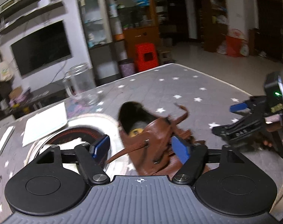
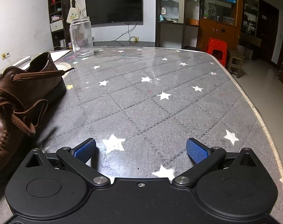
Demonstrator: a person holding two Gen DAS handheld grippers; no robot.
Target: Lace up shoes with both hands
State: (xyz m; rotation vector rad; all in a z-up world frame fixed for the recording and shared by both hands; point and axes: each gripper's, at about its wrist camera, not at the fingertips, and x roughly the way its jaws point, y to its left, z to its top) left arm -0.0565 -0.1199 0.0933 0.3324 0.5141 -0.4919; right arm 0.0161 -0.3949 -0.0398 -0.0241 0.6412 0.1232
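- In the left wrist view we see our left gripper point(image 1: 140, 145) with jaws apart around the brown shoe point(image 1: 156, 140); the right blue pad point(image 1: 180, 149) overlaps the leather, though blur hides whether it touches.
- Only this view shows the dark shoe opening and the round plate point(image 1: 96, 123) behind.
- The right wrist view shows our right gripper point(image 2: 141, 150) open over bare starred table point(image 2: 160, 102), the shoe at its left, laces point(image 2: 20, 110) loose.
- The glass jar point(image 2: 81, 37) stands sharp there.
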